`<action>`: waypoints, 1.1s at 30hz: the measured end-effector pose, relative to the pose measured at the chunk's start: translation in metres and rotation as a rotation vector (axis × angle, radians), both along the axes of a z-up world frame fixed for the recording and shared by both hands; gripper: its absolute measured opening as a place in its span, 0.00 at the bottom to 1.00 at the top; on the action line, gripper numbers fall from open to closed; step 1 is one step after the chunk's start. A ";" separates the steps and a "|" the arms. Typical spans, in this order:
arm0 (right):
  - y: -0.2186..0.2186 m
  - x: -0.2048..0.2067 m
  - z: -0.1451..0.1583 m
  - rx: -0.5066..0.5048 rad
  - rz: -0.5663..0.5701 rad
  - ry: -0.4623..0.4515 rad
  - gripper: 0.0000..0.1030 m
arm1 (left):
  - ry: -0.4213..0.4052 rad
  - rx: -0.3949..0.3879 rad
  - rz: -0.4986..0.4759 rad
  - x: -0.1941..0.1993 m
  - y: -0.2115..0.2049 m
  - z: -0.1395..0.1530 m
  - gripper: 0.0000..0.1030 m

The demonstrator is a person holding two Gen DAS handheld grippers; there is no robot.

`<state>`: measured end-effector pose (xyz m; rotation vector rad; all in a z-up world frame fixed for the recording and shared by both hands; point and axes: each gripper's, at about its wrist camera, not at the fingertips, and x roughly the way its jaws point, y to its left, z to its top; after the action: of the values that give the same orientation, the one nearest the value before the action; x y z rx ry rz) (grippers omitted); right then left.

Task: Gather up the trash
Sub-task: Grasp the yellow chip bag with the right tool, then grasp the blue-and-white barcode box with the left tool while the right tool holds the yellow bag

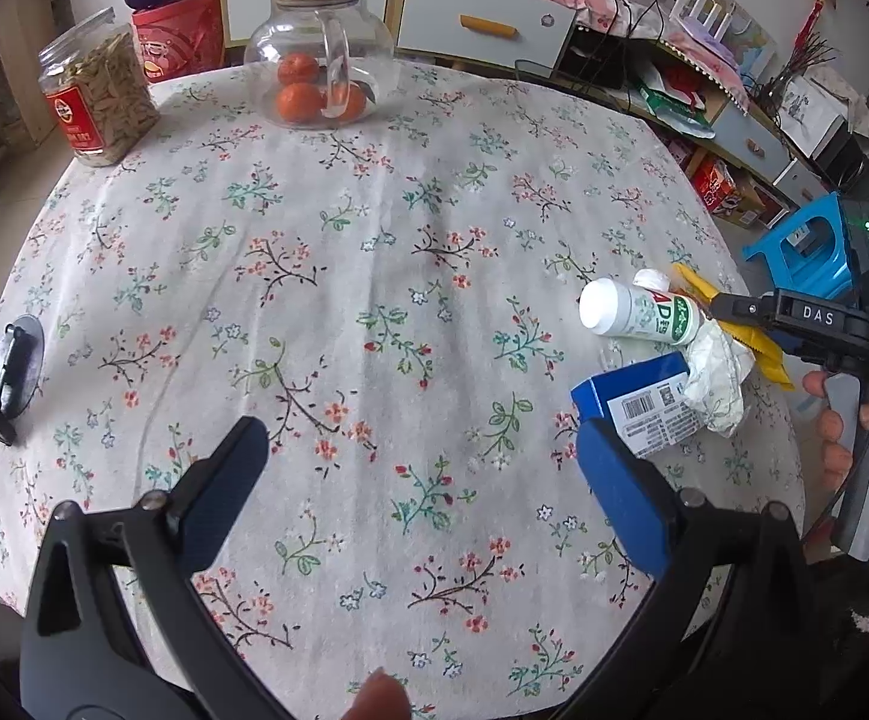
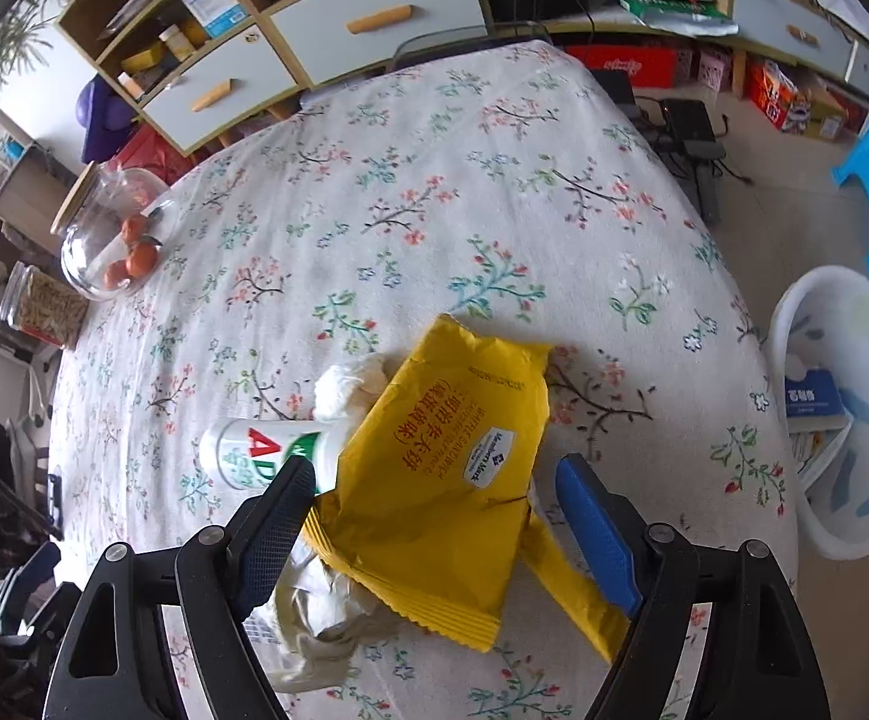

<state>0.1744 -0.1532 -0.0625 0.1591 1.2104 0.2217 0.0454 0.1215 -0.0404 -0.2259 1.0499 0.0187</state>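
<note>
You see a round table under a floral tablecloth (image 1: 374, 276). At its far side stand a glass jar (image 1: 320, 54) with a wooden lid, holding oranges (image 1: 299, 101), and beside it a plastic jar of snacks (image 1: 98, 90). A blue stool (image 1: 806, 246) stands on the floor.

Seeing trash cluster at right side of table (image 1: 374, 240), near edge. White AD bottle (image 1: 638, 312) lying on side, green and red label. Yellow snack wrapper (image 2: 452, 480) torn open, flat, overlapping bottle's one end and crumpled white paper (image 2: 314, 606). Small white wad (image 2: 350, 384) just beyond bottle, touching wrapper. Blue box (image 1: 638, 402) with barcode label, lying near bottle, touching crumpled paper. White bin (image 2: 842, 420) on floor right of table, blue carton inside.
</note>
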 end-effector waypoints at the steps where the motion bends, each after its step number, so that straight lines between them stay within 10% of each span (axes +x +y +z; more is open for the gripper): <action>1: -0.003 0.000 -0.001 -0.001 0.000 0.004 0.69 | 0.001 0.000 0.001 0.001 0.000 -0.001 0.99; 6: -0.019 -0.004 0.003 -0.003 -0.003 0.007 0.50 | 0.004 0.007 -0.017 0.004 -0.005 -0.002 0.99; 25: -0.094 -0.034 0.031 -0.029 -0.037 -0.059 0.48 | -0.022 0.133 -0.546 0.039 -0.118 -0.022 0.99; 33: -0.122 -0.044 0.032 -0.011 -0.081 -0.056 0.48 | -0.008 0.116 -0.615 0.053 -0.141 -0.034 0.96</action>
<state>0.1309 -0.2752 -0.0302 0.1904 1.1469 0.1481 0.0983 -0.0199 -0.0741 0.2080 1.0706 -0.4735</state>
